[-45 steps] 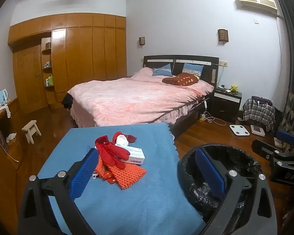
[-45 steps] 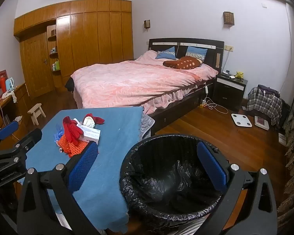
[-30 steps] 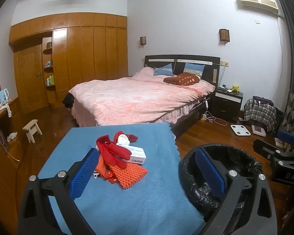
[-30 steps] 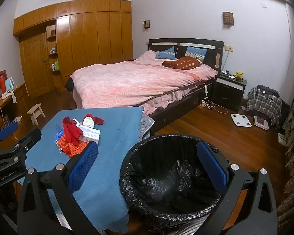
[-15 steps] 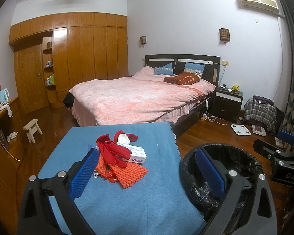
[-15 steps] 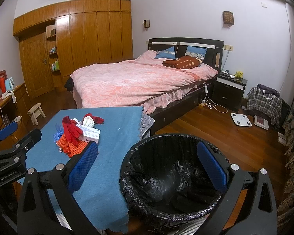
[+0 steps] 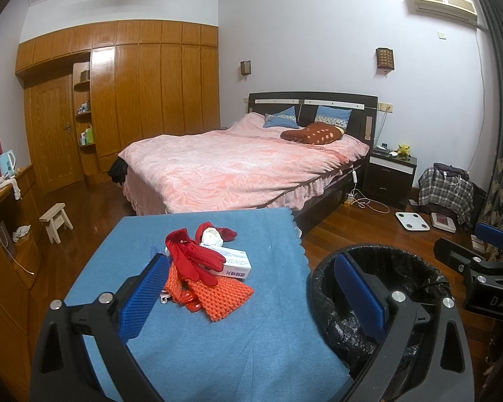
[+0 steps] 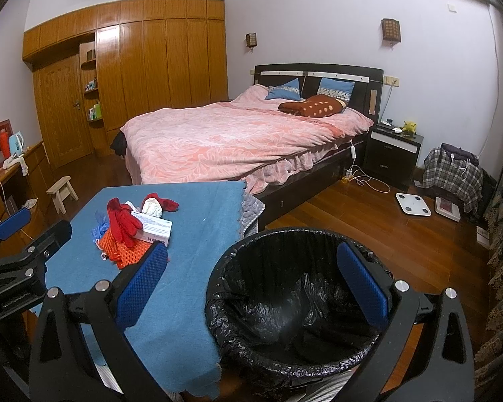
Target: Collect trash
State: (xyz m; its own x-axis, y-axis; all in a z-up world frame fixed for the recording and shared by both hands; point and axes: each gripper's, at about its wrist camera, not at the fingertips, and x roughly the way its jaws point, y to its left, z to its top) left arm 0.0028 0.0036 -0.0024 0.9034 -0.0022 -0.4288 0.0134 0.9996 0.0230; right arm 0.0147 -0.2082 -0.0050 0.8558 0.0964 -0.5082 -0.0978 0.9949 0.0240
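A pile of trash lies on the blue-covered table (image 7: 238, 331): a red glove (image 7: 191, 256), a white carton (image 7: 233, 263), an orange net piece (image 7: 218, 293) and a white crumpled wad (image 7: 212, 236). The pile also shows in the right wrist view, with the glove (image 8: 120, 217) and the carton (image 8: 154, 226). A black-lined trash bin (image 8: 295, 294) stands to the right of the table; it also shows in the left wrist view (image 7: 415, 278). My left gripper (image 7: 251, 291) is open and empty, held short of the pile. My right gripper (image 8: 251, 281) is open and empty above the bin's near rim.
A bed with a pink cover (image 7: 238, 167) stands behind the table. A wooden wardrobe (image 7: 134, 100) fills the far wall. A small stool (image 7: 55, 221) and a side counter (image 7: 3, 207) are at the left. A nightstand (image 7: 390, 174), scales (image 7: 410, 221) and a plaid bag (image 7: 444, 191) are at the right.
Almost nothing has moved. The left wrist view has drifted very slightly, so the pile sits a touch further right and lower. Both grippers stay open.
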